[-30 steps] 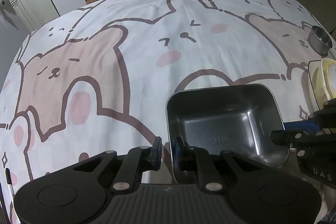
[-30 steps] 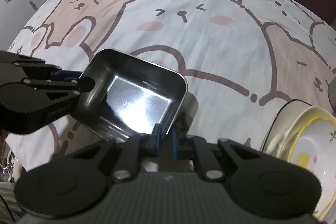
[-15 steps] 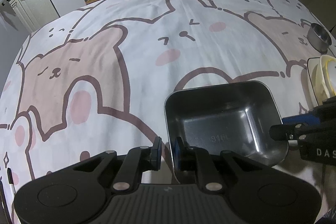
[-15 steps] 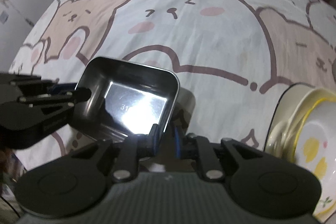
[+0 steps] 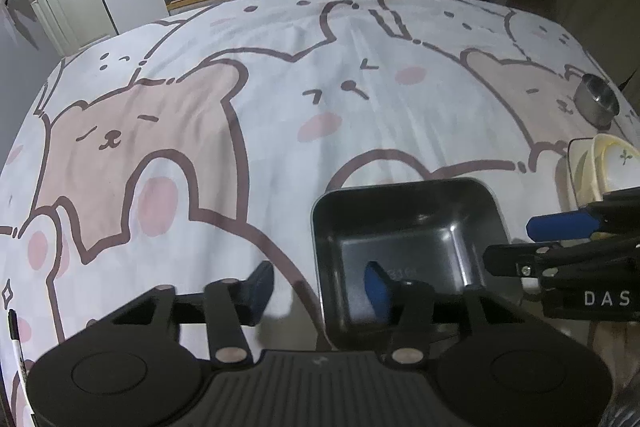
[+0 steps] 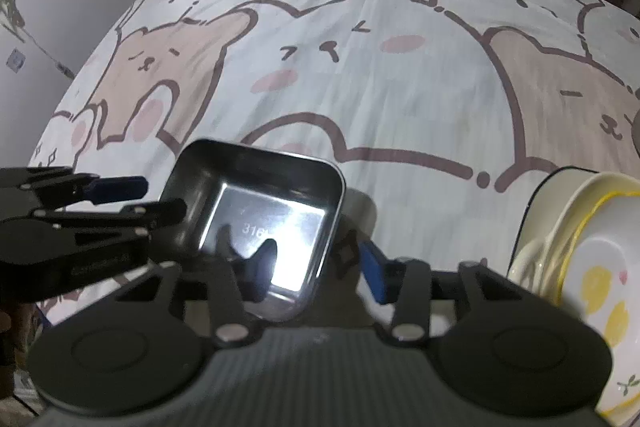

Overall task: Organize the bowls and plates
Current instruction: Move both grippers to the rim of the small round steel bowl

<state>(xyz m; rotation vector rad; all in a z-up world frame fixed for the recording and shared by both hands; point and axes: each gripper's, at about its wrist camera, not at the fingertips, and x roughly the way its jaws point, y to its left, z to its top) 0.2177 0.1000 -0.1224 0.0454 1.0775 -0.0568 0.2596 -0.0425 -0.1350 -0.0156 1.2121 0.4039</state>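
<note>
A rectangular steel tray (image 5: 408, 247) rests on the bear-print tablecloth (image 5: 280, 107). My left gripper (image 5: 320, 287) straddles the tray's left wall, its jaws opening, and neither pad presses the metal. In the right wrist view the tray (image 6: 260, 211) gleams, and my right gripper (image 6: 316, 271) straddles its right wall, jaws opening too, one finger inside the tray. Each gripper shows in the other's view: the right gripper (image 5: 536, 241) and the left gripper (image 6: 140, 198). A stack of cream plates and bowls (image 6: 580, 247) stands just right of the tray, its edge showing as the stack (image 5: 600, 167).
A small round steel bowl (image 5: 596, 103) sits at the far right of the table. A black marker (image 5: 14, 331) lies near the left edge. Cabinets and a dark sign stand beyond the table's far edge.
Both grippers were shut on the tray's rim and have now spread their jaws, letting the rim go. The tray has settled slightly lower on the cloth. Neither hand has shifted much.
</note>
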